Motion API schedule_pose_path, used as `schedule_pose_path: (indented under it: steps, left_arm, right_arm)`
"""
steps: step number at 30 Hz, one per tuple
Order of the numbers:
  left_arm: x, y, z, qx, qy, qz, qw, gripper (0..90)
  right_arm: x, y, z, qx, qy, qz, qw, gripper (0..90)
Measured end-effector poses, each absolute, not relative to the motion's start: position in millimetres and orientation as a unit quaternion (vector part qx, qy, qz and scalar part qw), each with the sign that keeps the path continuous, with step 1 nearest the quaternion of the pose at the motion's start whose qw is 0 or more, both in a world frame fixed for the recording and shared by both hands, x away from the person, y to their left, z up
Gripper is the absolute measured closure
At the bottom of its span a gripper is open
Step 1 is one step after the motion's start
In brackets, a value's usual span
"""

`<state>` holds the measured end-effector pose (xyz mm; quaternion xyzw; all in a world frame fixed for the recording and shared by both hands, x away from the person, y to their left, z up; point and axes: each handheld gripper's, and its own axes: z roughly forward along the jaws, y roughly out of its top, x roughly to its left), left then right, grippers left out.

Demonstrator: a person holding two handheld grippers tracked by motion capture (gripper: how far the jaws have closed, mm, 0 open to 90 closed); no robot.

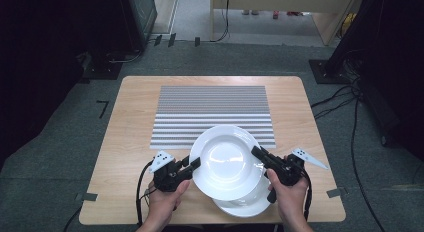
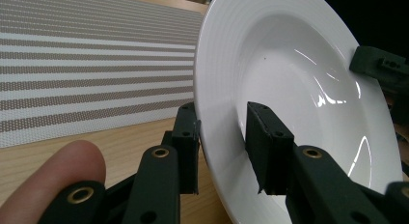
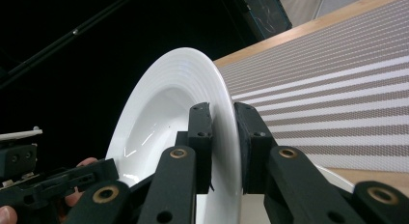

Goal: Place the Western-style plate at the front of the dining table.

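The white plate (image 1: 226, 162) is seen in the high view held above the near edge of the wooden bench (image 1: 130, 142), partly over a second white plate (image 1: 250, 204) that lies on the bench below it. The held plate is round, glossy and deep-welled with a broad rim. Its left rim is clamped by the left tool (image 1: 194, 164) and its right rim by the right tool (image 1: 257, 153). A striped mat (image 1: 212, 109) in grey and white bands lies flat behind it, its near edge overlapped by the plate. No writing or brand can be read on any item.

In the left gripper view, the plate (image 2: 299, 89) is seen tilted, with fine concentric ridges along its rim and bright reflections in its well. The left tool (image 2: 222, 137) is closed on the rim, one black pad behind it and one inside the well. The mat (image 2: 87, 64) shows a woven, dotted texture. A fingertip (image 2: 58, 175) rests beside the tool's frame. The right tool (image 2: 381, 64) is seen at the far rim.

In the right gripper view, the plate (image 3: 169, 118) is seen edge-on, and the right tool (image 3: 223, 137) is pressed shut on its ridged rim, a pad on each face. The woven mat (image 3: 337, 98) and a strip of light wood are seen to the right.
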<state>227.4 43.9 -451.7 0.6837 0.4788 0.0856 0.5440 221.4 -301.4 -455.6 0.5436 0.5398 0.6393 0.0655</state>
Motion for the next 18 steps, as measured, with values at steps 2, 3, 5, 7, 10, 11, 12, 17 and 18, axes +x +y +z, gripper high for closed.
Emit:
schedule_pose_path:
  steps: [2, 3, 5, 7, 10, 11, 12, 17, 18]
  left_arm:
    - [229.5, 46.1, -450.6, 0.681, 0.483, 0.087, 0.544, 66.9]
    - [230.4, 47.3, -450.2, 0.681, 0.483, 0.087, 0.543, 66.8]
    - [232.9, 49.6, -449.1, 0.679, 0.485, 0.086, 0.544, 66.8]
    - [235.1, 51.4, -448.0, 0.678, 0.486, 0.086, 0.544, 66.7]
    - [238.8, 53.9, -445.3, 0.674, 0.489, 0.088, 0.546, 66.7]
    - [240.0, 55.0, -444.2, 0.674, 0.489, 0.087, 0.547, 66.7]
    - [241.5, 56.4, -443.0, 0.673, 0.49, 0.087, 0.548, 66.8]
    - [249.0, 62.2, -438.2, 0.667, 0.493, 0.09, 0.551, 67.2]
    - [250.5, 63.1, -437.3, 0.666, 0.494, 0.09, 0.552, 67.3]
  right_arm:
    - [224.2, -300.1, -454.8, 0.541, 0.538, 0.643, 0.061, 80.3]
    - [225.6, -298.8, -453.9, 0.537, 0.538, 0.647, 0.058, 80.6]
    - [226.9, -297.0, -451.6, 0.534, 0.539, 0.649, 0.058, 81.0]
    - [229.4, -294.8, -448.2, 0.527, 0.543, 0.651, 0.061, 81.3]
    - [234.4, -291.9, -444.0, 0.521, 0.546, 0.653, 0.064, 81.5]
    - [235.4, -291.2, -443.0, 0.522, 0.545, 0.653, 0.063, 81.5]
    - [237.2, -290.4, -442.0, 0.519, 0.547, 0.654, 0.063, 81.4]
    - [247.4, -285.3, -437.2, 0.512, 0.549, 0.657, 0.06, 81.6]
    - [249.8, -284.4, -436.2, 0.512, 0.549, 0.658, 0.059, 81.7]
